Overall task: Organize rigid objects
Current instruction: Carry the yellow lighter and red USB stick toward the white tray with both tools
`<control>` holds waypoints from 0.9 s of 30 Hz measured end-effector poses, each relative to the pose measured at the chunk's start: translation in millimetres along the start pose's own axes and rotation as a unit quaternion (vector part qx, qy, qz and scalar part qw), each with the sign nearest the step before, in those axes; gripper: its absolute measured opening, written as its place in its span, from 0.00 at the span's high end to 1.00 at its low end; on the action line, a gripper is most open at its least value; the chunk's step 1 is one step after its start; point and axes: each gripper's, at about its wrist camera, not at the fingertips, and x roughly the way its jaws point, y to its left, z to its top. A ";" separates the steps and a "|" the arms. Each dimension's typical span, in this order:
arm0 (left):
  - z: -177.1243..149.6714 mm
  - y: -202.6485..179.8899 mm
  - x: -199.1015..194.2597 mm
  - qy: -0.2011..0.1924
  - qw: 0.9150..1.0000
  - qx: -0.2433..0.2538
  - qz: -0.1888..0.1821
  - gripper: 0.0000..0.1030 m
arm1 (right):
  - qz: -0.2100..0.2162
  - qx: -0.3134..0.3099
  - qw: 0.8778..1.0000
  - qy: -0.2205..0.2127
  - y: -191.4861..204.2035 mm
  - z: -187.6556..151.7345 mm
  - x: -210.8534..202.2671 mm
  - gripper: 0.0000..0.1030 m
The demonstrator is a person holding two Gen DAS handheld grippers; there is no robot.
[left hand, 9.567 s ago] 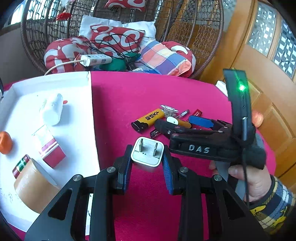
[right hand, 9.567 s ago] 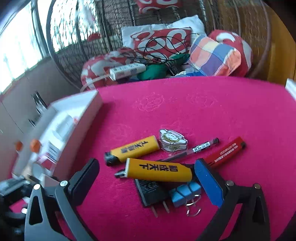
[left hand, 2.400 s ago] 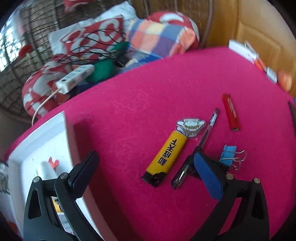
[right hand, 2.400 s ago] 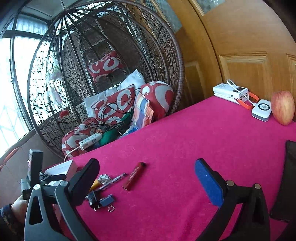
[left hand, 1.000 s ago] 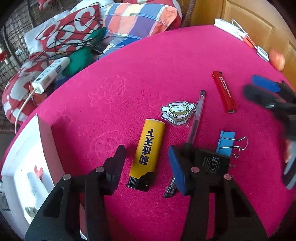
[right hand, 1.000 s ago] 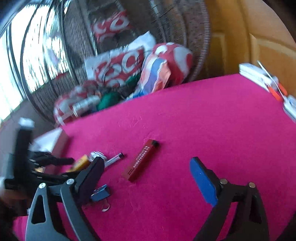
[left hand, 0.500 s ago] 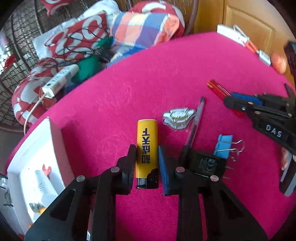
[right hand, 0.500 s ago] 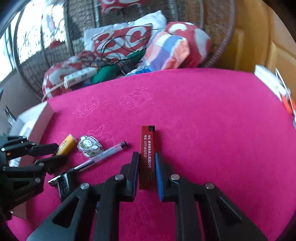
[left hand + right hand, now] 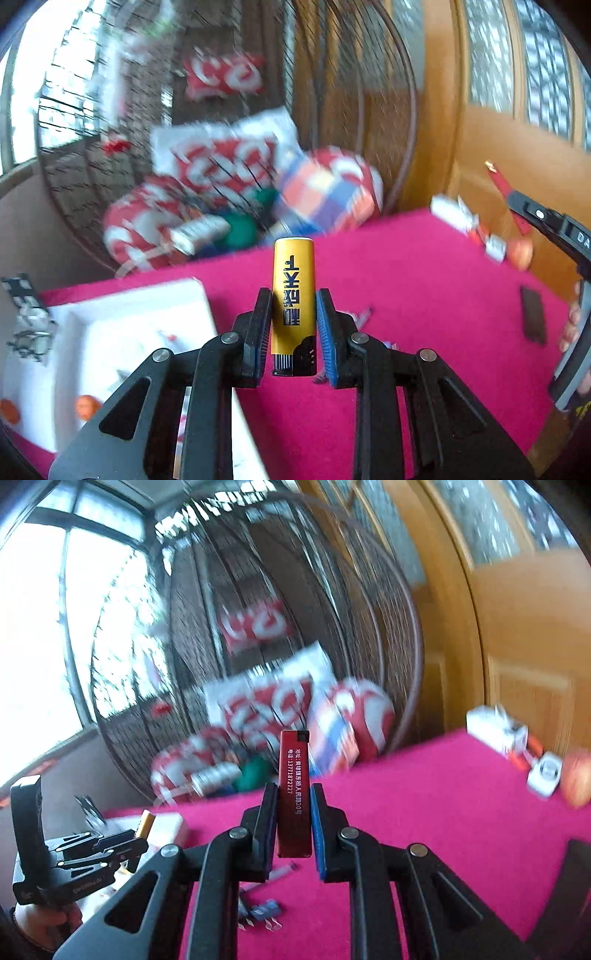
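Observation:
My left gripper (image 9: 291, 328) is shut on a yellow lighter (image 9: 293, 291) and holds it upright above the pink table, just right of the white tray (image 9: 122, 325). My right gripper (image 9: 293, 823) is shut on a slim red lighter (image 9: 293, 786), also lifted off the table. In the left wrist view the right gripper (image 9: 517, 206) shows at the far right with the red lighter's tip sticking out. In the right wrist view the left gripper (image 9: 125, 843) shows at lower left with the yellow lighter (image 9: 144, 824) by the tray.
A pen (image 9: 280, 871), a blue binder clip (image 9: 264, 914) and a black charger lie on the pink cloth (image 9: 424, 288) below my grippers. A dark flat object (image 9: 533, 314), white devices (image 9: 495, 733) and an apple (image 9: 519, 254) sit at the right. The tray holds several small items.
Both grippers have lifted from the table with their lighters held and tilted up toward level. The views now look across the table at the wicker chair.

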 end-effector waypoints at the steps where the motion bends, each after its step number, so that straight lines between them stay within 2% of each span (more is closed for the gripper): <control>1: 5.9 9.6 -16.2 -0.016 1.000 -0.010 0.006 0.77 | 0.005 -0.006 1.000 -0.022 6.2 10.3 -11.7 0.85; 6: 23.1 50.8 -93.1 -0.101 0.992 -0.049 0.053 0.77 | 0.021 -0.040 0.993 -0.112 34.7 69.9 -50.9 0.85; 10: 24.2 81.6 -157.6 -0.161 0.981 -0.069 0.089 0.77 | 0.043 -0.065 0.980 -0.182 61.0 124.8 -83.4 0.85; 14: 17.8 105.5 -199.6 -0.194 0.969 -0.083 0.125 0.77 | 0.059 -0.095 0.967 -0.231 90.6 140.6 -110.2 0.85; 19: 3.0 127.6 -224.0 -0.209 0.961 -0.109 0.147 0.77 | 0.099 -0.081 0.967 -0.220 103.6 111.7 -115.1 0.85; 24: -6.5 136.3 -223.9 -0.202 0.961 -0.114 0.148 0.77 | 0.124 -0.067 0.975 -0.172 111.4 85.2 -91.8 0.85; 27: -12.1 138.6 -225.2 -0.200 0.962 -0.117 0.146 0.77 | 0.142 -0.054 0.978 -0.145 117.3 82.6 -79.2 0.85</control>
